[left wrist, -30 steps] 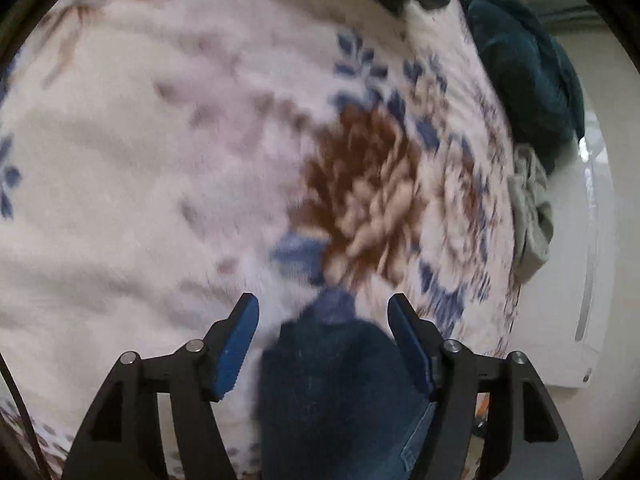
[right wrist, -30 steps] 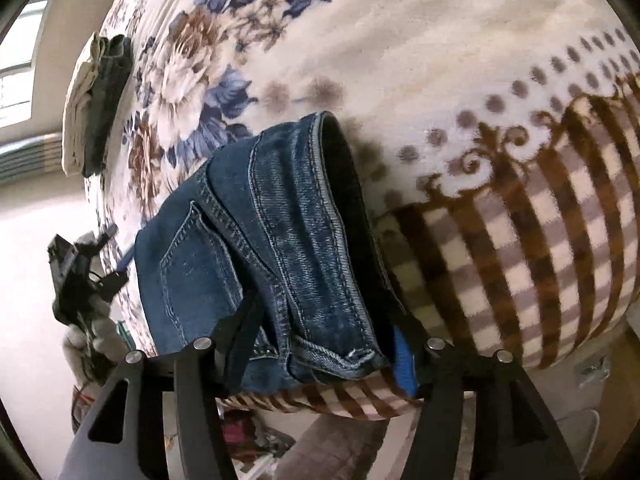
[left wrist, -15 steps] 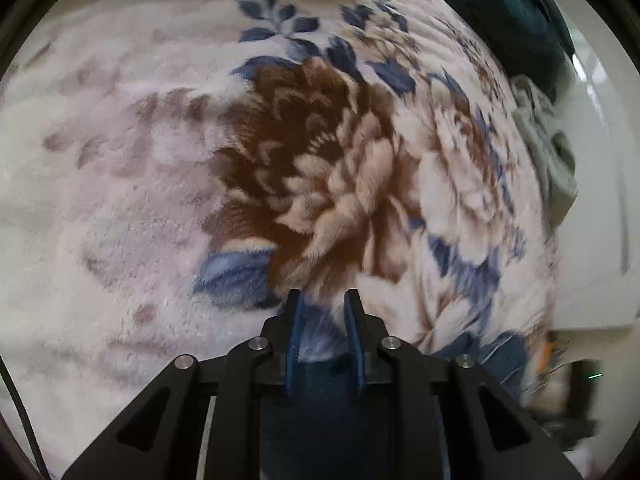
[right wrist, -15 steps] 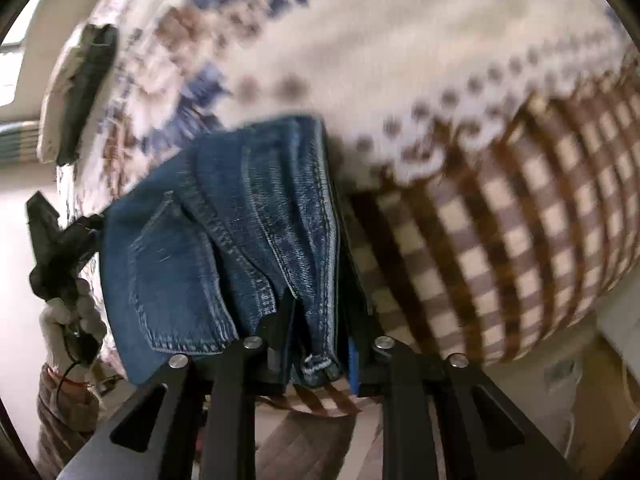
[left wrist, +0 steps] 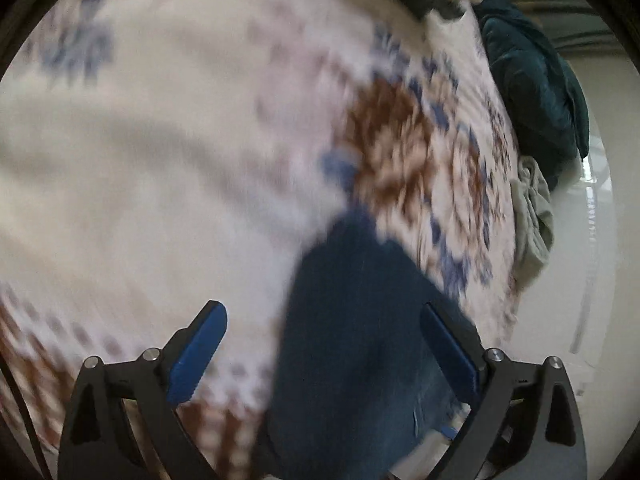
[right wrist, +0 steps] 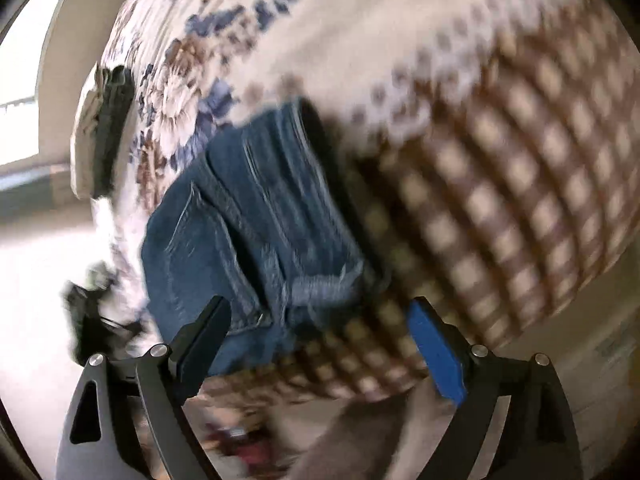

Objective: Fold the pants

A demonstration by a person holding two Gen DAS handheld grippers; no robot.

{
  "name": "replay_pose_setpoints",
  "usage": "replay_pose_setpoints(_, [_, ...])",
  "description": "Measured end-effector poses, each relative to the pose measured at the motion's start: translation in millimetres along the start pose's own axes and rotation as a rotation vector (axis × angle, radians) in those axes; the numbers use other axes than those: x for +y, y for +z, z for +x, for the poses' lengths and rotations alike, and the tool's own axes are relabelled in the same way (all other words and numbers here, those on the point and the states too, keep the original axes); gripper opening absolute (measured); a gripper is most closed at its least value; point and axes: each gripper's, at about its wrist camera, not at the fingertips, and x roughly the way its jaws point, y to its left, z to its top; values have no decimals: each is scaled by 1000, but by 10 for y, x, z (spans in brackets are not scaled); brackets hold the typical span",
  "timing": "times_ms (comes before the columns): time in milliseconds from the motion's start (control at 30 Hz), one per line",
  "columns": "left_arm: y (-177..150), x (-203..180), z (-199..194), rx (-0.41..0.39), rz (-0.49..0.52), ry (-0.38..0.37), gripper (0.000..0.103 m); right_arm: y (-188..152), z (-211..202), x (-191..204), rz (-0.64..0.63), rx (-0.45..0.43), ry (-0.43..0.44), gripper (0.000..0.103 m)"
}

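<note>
Your jeans [right wrist: 248,216] lie folded into a compact bundle on the blanket [right wrist: 400,32] near its edge. Both your left gripper [left wrist: 324,344] and right gripper [right wrist: 316,332] gape wide, holding nothing. Folding looks nearly finished.

Half a second ago your left claw [left wrist: 322,350] was clamped on the edge of the jeans [left wrist: 360,360]; now its fingers stand wide apart with the denim lying loose between them, and the view has pulled back from the big brown flower on the blanket [left wrist: 160,160]. Your right claw [right wrist: 318,346] has done the same: it was pinched on the waistband corner, and now its fingers are spread, the folded jeans [right wrist: 248,220] resting just ahead of them. Both views are blurred with motion.
</note>
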Motion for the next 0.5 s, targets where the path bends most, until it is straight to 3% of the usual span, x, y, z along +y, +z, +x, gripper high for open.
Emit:
replay_pose_setpoints(100, [-271, 105, 256, 98, -65, -34, 98, -153, 299, -168, 126, 45, 151, 92])
replay_pose_setpoints(167, [-361, 110, 341, 110, -70, -59, 98, -203, 508, -258, 195, 57, 235, 92])
replay_pose_setpoints(300, [-400, -31, 436, 95, 34, -29, 98, -221, 986, -376, 331, 42, 415, 93])
replay_pose_setpoints(367, [-410, -135, 426, 66, 113, -11, 74, -202, 1106, -365, 363, 4, 468, 93])
replay_pose_setpoints(400, [-405, -151, 417, 64, 148, 12, 69, -203, 1109, -351, 369, -14, 481, 90])
replay_pose_setpoints(467, [-356, -50, 409, 85, 151, 4, 53, -243, 1045, -325, 379, -64, 507, 78])
replay_pose_setpoints(500, [-317, 50, 386, 93, 117, -35, 53, -268, 1013, -353, 390, -86, 521, 64])
